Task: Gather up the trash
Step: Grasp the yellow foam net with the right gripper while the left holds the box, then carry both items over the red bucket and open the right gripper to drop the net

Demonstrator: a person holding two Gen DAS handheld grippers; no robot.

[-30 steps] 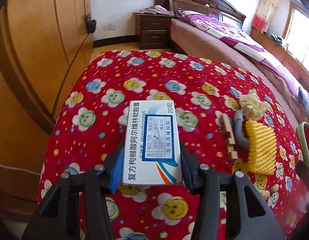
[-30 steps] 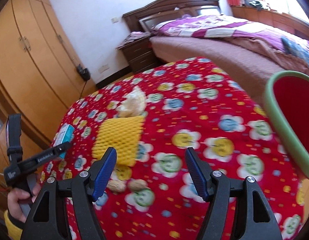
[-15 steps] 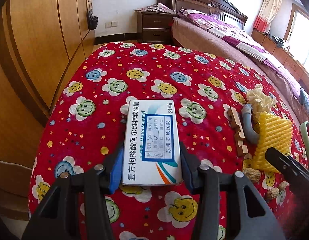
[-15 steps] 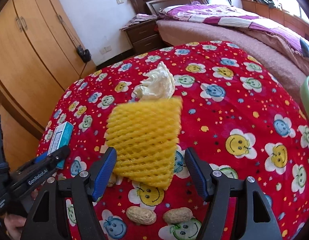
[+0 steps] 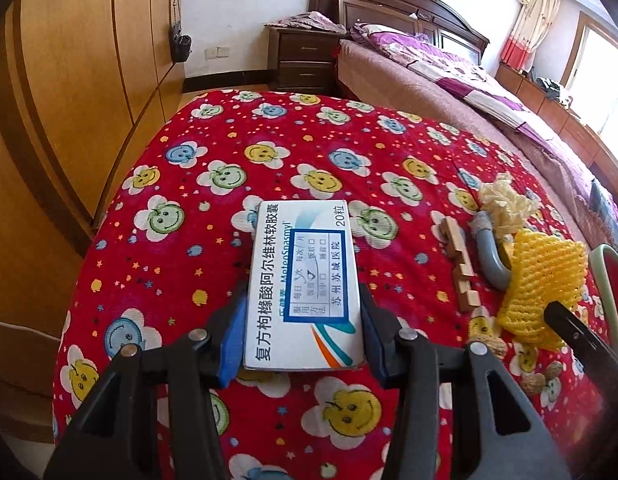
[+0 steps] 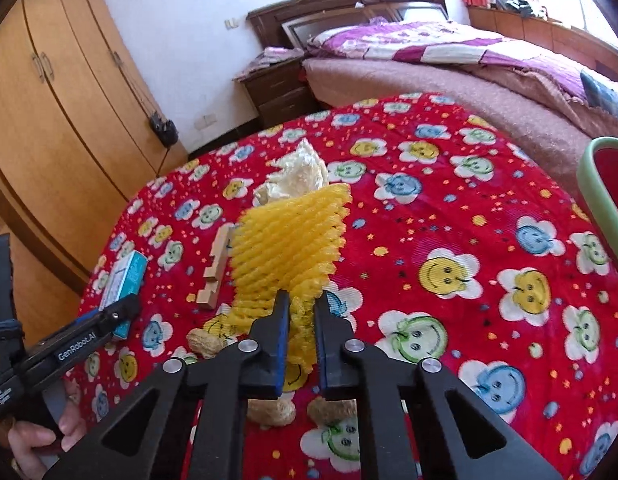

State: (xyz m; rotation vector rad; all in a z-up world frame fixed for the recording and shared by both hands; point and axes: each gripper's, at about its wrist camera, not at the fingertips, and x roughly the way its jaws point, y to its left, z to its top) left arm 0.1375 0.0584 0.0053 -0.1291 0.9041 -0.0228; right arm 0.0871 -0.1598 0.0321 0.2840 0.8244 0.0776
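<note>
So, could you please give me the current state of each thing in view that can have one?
Left tool: shut on the medicine box.
Medicine box: closed, lying flat, gripped at its near end.
Right tool: shut on the yellow foam net.
Yellow foam net: near edge pinched and bunched.
Tissue wad: crumpled, on the cloth.
Peanuts: in their shells.
Red bin: open-topped.
</note>
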